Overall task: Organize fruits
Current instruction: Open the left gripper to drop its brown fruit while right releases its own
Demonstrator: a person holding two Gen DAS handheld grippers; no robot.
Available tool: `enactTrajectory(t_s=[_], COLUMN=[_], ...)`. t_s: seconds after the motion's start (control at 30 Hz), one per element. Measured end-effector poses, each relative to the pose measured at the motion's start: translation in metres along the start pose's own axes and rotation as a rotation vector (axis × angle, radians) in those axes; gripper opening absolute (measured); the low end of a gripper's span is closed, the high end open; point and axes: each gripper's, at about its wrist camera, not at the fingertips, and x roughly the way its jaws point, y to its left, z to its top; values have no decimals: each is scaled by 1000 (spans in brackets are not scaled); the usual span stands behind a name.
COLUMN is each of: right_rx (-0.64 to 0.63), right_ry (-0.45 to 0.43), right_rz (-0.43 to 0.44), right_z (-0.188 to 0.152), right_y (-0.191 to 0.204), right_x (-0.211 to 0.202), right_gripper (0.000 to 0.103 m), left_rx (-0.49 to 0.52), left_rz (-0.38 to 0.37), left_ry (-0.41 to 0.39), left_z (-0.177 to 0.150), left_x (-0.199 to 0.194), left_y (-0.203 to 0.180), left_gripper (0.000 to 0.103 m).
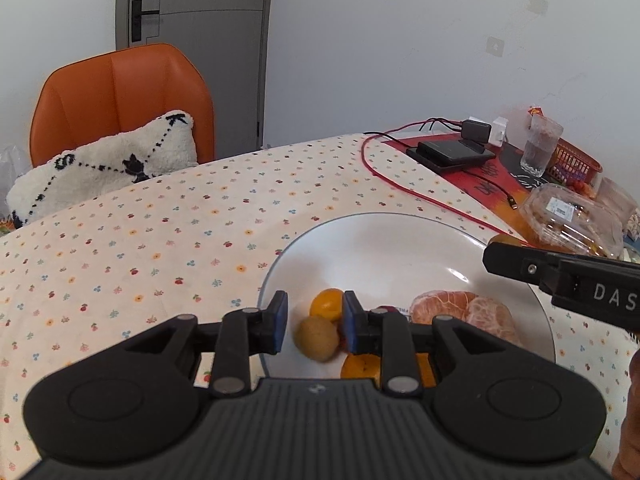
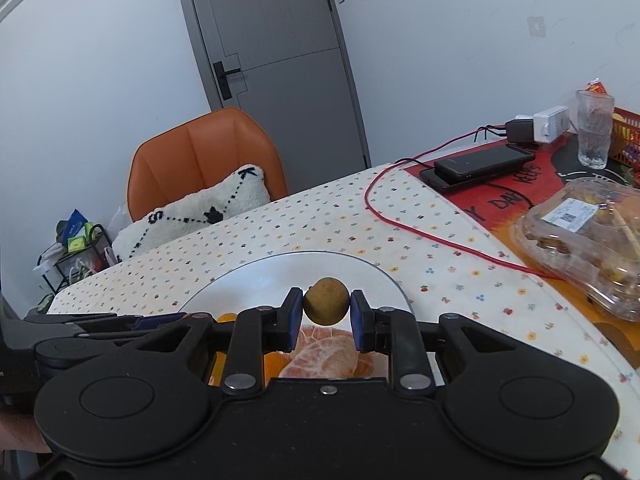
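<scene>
Right tongs [image 2: 326, 312] clenched on a small brown fruit [image 2: 326, 301], held above the white plate [image 2: 280, 276]. Left tongs [image 1: 315, 322] released over a second brown fruit [image 1: 316, 338] lying on the plate. Lettering "DAS" on the right tongs' body; red mat [image 2: 516, 196] reads "DAY".

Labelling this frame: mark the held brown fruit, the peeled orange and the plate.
Brown fruit [image 2: 326, 301]: right wrist view, its front face between the pads.
Peeled orange [image 1: 460, 312]: left wrist view, top of the segments.
Plate [image 1: 384, 248]: left wrist view, bare inner surface.
</scene>
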Motion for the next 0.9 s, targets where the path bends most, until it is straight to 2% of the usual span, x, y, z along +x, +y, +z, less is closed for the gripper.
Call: enactTrajectory(t_s=[0.4, 0.47, 0.57, 0.67, 0.8, 0.9], right_rx=[-2, -8, -16, -23, -14, -8], right_ry=[0, 1, -6, -17, -15, -14], right_rz=[15, 19, 16, 16, 21, 23], right_z=[8, 10, 12, 10, 7, 5], right_y=[6, 9, 13, 16, 16, 16], right_x=[16, 17, 16, 9, 0, -8], right_gripper=[24, 28, 42, 45, 46, 49], left_rx=[-8, -7, -10, -15, -11, -24], left_rz=[17, 20, 22, 22, 22, 24], left_ry=[-13, -10, -15, -20, -34, -41], left_z=[4, 4, 2, 1, -2, -4], left_x=[-16, -18, -24, -31, -43, -53], left_y=[8, 8, 9, 9, 9, 11], left_gripper=[28, 29, 36, 40, 51, 55])
